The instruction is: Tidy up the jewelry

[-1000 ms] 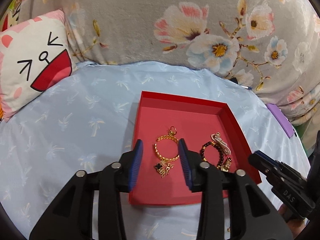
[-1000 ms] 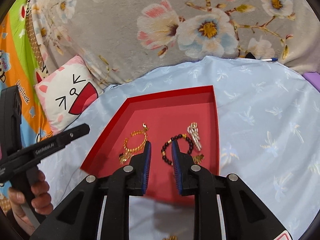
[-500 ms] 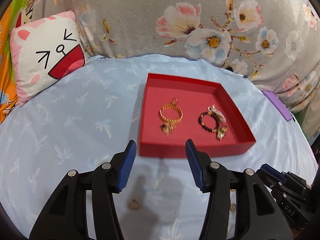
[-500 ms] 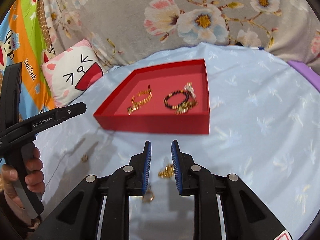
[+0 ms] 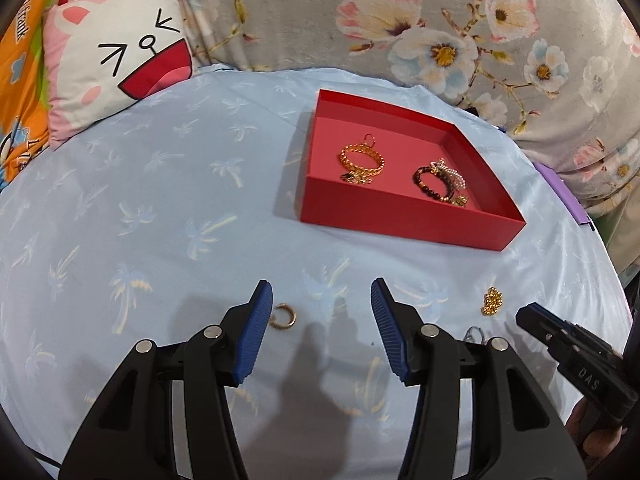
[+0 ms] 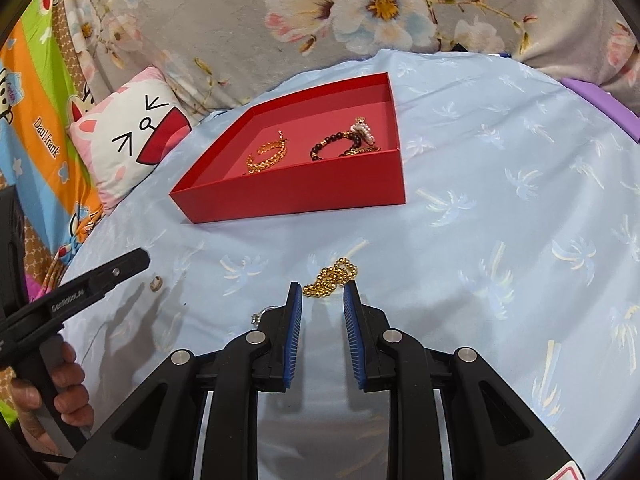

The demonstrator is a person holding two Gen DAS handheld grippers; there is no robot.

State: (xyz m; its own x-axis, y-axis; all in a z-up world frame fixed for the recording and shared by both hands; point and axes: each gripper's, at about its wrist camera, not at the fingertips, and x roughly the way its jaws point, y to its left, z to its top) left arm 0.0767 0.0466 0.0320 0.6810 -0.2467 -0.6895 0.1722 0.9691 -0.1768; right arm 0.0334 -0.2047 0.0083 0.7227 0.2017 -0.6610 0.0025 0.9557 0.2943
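A red tray (image 5: 404, 222) (image 6: 304, 192) on the blue cloth holds a gold bracelet (image 5: 362, 160) (image 6: 269, 154), a dark bead bracelet (image 5: 434, 184) (image 6: 332, 146) and a pearl piece (image 5: 450, 172) (image 6: 363, 131). On the cloth in front lie a small gold ring (image 5: 283, 316) (image 6: 155, 283), a gold bead chain (image 5: 492, 301) (image 6: 330, 273) and a small silver ring (image 5: 474, 334) (image 6: 260, 316). My left gripper (image 5: 322, 300) is open and empty, just right of the gold ring. My right gripper (image 6: 320, 298) is open and empty, with the chain just beyond its tips.
A cat-face pillow (image 5: 116, 60) (image 6: 128, 140) lies at the back left. A floral grey cushion (image 5: 400, 20) runs along the back. A purple object (image 5: 560, 192) (image 6: 604, 104) lies at the cloth's right edge.
Both grippers have drawn back from above the tray toward the near cloth. The left jaws have opened wider; the loose ring and chain have come into view.
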